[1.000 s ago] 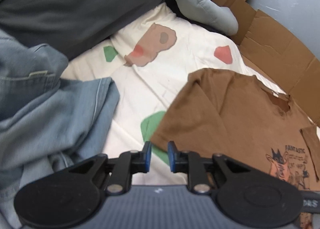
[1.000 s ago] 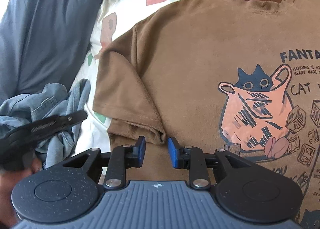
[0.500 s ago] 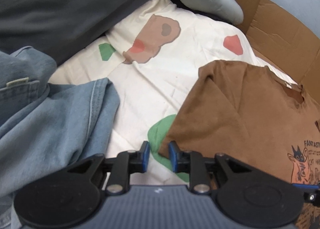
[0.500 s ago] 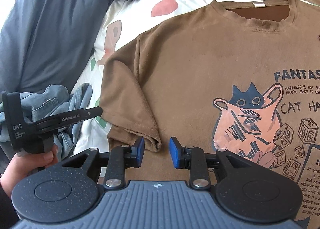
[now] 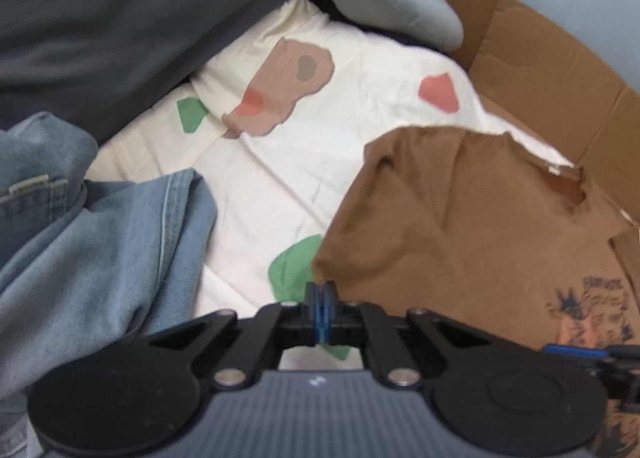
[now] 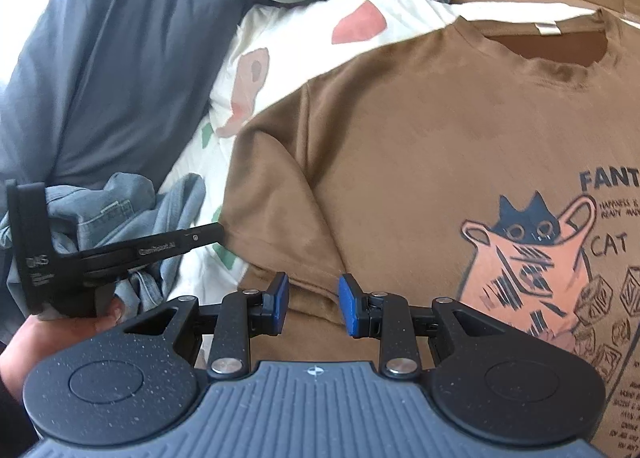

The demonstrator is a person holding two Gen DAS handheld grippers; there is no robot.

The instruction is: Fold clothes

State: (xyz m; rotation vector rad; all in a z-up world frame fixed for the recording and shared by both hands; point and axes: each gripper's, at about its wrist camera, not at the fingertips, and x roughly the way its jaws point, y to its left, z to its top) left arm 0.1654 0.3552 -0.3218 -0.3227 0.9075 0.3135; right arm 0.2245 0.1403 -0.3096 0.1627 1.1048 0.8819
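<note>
Brown cat-print T-shirt (image 6: pixel 420 145) lay flat on the bed sheet (image 5: pixel 256 177). Left gripper (image 5: pixel 320 300) fingers were pinched together at the sleeve hem corner; cloth between them unconfirmed. Right gripper (image 6: pixel 313 304) fingers stood narrowly parted over the sleeve's lower hem. Advice: verify both grips before lifting the sleeve inward.

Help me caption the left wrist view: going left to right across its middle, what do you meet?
Blue denim garment → white sheet with coloured patches → brown T-shirt → cardboard at the right edge.
</note>
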